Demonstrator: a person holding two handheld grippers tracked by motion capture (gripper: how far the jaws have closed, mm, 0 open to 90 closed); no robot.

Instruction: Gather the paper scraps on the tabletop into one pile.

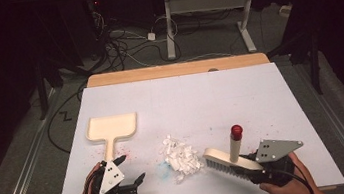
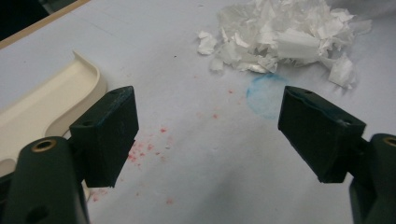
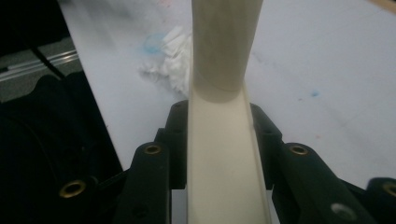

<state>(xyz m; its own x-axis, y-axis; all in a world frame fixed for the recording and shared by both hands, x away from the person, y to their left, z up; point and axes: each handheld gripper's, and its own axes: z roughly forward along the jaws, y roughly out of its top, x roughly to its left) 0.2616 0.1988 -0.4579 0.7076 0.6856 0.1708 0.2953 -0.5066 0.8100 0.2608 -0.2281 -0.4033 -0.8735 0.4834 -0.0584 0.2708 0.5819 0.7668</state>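
A cream dustpan [image 1: 112, 126] lies flat at the table's left, its handle pointing toward my left gripper [image 1: 131, 169]. That gripper hovers open just past the handle's end, nothing between its jaws; in the left gripper view the dustpan [image 2: 42, 112] sits beside the left jaw of my left gripper [image 2: 208, 135]. A pile of white paper scraps [image 1: 182, 157] [image 2: 285, 37] lies in the middle. My right gripper [image 1: 255, 163] [image 3: 226, 135] is shut on the cream back of a brush [image 1: 229, 162] [image 3: 226, 177], bristles down right of the pile, its red-capped handle [image 1: 236, 131] upright.
Red specks [image 2: 149, 147] and a blue stain [image 2: 264, 95] mark the white table top [image 1: 210, 97] near the pile. A wooden strip [image 1: 176, 69] borders the far edge. Beyond stand a desk frame [image 1: 168, 22] and floor cables [image 1: 122, 43].
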